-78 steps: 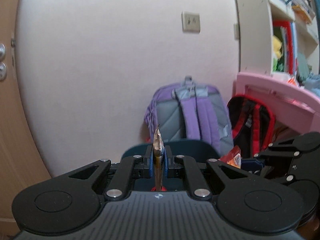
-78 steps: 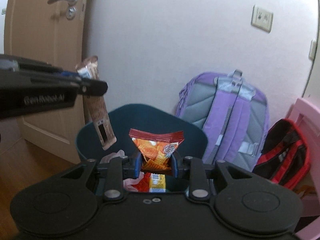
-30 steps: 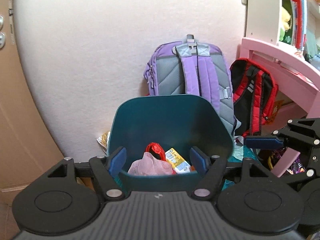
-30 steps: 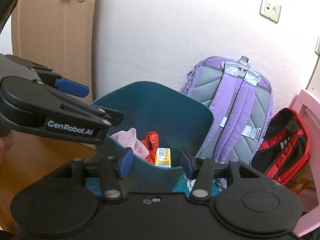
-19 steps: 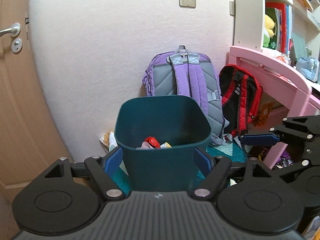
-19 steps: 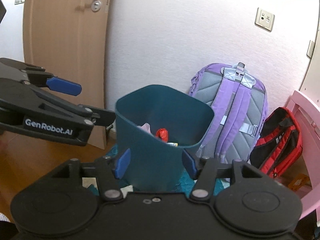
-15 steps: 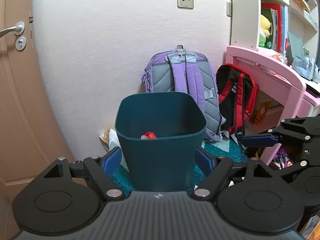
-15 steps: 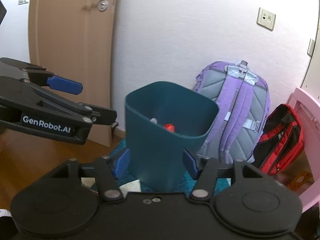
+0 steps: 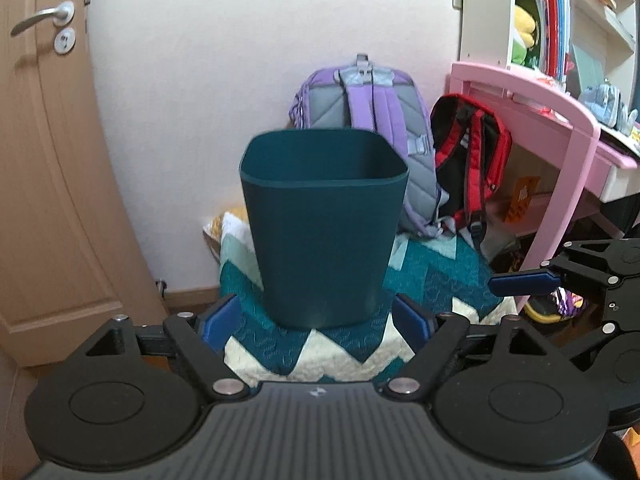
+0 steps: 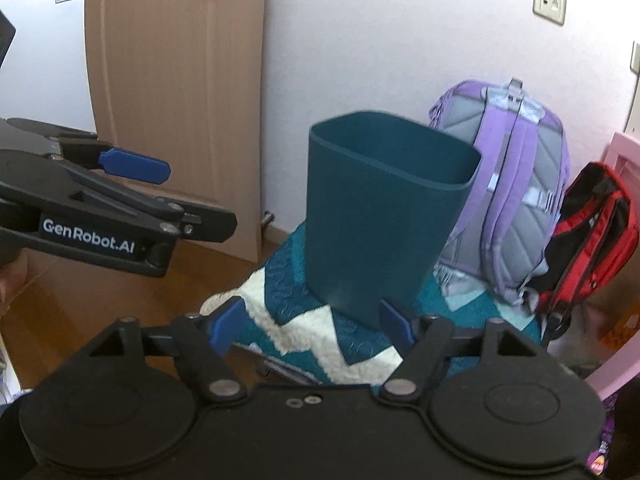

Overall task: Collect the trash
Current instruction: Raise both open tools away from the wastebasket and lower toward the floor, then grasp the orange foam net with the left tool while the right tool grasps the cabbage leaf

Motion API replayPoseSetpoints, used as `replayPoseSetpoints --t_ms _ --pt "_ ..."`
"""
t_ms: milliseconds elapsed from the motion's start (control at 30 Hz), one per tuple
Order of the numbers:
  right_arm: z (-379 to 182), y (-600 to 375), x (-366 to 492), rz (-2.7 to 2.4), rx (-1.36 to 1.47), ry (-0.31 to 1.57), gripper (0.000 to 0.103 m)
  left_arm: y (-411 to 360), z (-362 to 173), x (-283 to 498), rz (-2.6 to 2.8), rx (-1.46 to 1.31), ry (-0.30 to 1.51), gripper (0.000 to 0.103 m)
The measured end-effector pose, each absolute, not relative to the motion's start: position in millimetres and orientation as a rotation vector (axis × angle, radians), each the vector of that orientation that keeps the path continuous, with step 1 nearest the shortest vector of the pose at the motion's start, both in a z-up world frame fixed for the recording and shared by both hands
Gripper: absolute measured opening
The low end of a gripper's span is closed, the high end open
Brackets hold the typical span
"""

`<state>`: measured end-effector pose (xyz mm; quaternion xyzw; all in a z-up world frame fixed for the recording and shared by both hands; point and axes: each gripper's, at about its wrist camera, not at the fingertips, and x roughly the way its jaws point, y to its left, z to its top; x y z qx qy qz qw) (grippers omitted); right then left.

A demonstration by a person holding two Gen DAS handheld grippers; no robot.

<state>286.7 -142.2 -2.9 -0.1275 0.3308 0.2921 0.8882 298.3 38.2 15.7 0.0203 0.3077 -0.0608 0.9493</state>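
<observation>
Both my left tongs (image 9: 316, 320) and right tongs (image 10: 308, 326) gape wide, holding nothing. The bin (image 9: 322, 236) stands ahead on the rug (image 9: 304, 354). I'd scan low for remaining trash.

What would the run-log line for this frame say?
left gripper: open, empty | right gripper: open, empty | teal bin: upright on rug | contents: not visible

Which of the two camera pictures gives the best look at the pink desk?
The left wrist view: the pink desk shows its top, its front leg and the shelves above. The right wrist view catches only a sliver of the pink desk at the right edge, behind the red backpack.
</observation>
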Motion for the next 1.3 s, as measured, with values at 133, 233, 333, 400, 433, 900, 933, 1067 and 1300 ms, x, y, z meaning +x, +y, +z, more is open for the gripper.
replayPoseSetpoints --t_ms 133,233,333,400,433,900,933,1067,1300 --pt "-31 -142 283 0.620 -0.251 0.717 0.085 43 -14 296 -0.139 0.034 0.667 0.085" --pt "-59 -138 285 0.622 -0.256 0.751 0.088 46 -42 298 -0.145 0.055 0.696 0.099" --pt "-90 -132 289 0.631 -0.264 0.799 0.091 51 -73 302 -0.156 0.076 0.720 0.103" --pt "-110 -126 292 0.642 -0.277 0.822 0.094 54 -95 307 -0.168 0.085 0.755 0.103" --pt "-119 -123 292 0.650 -0.285 0.828 0.097 56 -105 311 -0.174 0.087 0.773 0.103" --pt "-296 -77 314 0.724 -0.377 1.073 0.103 85 -295 365 -0.278 0.072 1.120 0.103" --pt "-313 -75 315 0.729 -0.388 1.098 0.103 86 -312 369 -0.281 0.084 1.147 0.103" --pt "-373 -70 310 0.750 -0.464 1.162 0.103 88 -370 383 -0.302 0.129 1.237 0.103" --pt "-466 -64 298 0.788 -0.493 1.351 0.102 87 -467 393 -0.301 0.139 1.419 0.103"
